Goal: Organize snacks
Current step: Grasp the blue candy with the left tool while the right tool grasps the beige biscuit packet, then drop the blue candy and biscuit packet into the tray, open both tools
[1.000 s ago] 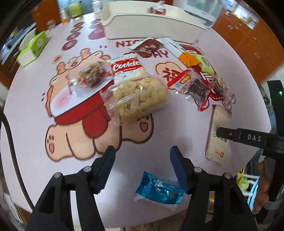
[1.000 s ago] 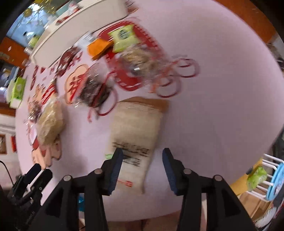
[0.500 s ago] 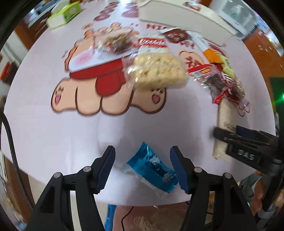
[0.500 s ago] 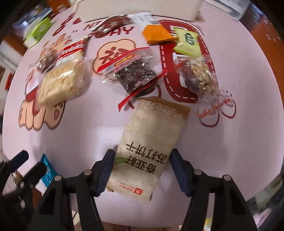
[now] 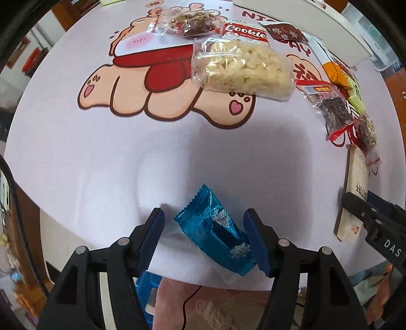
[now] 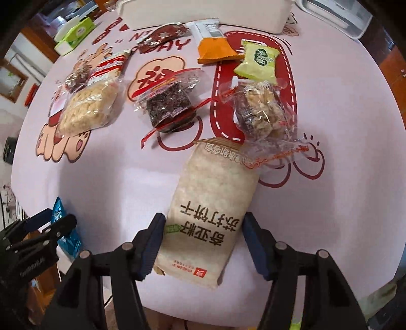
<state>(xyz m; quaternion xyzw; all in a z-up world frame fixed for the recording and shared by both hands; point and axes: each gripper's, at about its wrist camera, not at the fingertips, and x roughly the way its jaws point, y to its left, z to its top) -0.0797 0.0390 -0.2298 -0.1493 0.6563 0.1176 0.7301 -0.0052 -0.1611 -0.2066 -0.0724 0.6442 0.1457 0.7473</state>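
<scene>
While both tongs are held apart, each is placed astride one packet near the front edge of the table (image 5: 101, 157). The left tongs (image 5: 204, 236) straddle the blue foil packet (image 5: 215, 233), which lies slantwise, with its near end almost at the table edge. The right tongs (image 6: 201, 241) straddle the beige cracker packet (image 6: 210, 210), which is not yet clamped.

For a sound grip, each pair should be lowered until the pads flank the packet's sides, then closed gently, since crackers are judged likely to crush. The blue foil packet is best squared between the pads first.

Beyond the beige cracker packet, its far end is overlapped by the clear nut bag (image 6: 261, 114), so a straight lift is advised. Open table is available between the two packets. The white tray (image 6: 203, 12) stands at the far edge, presumably the destination.
</scene>
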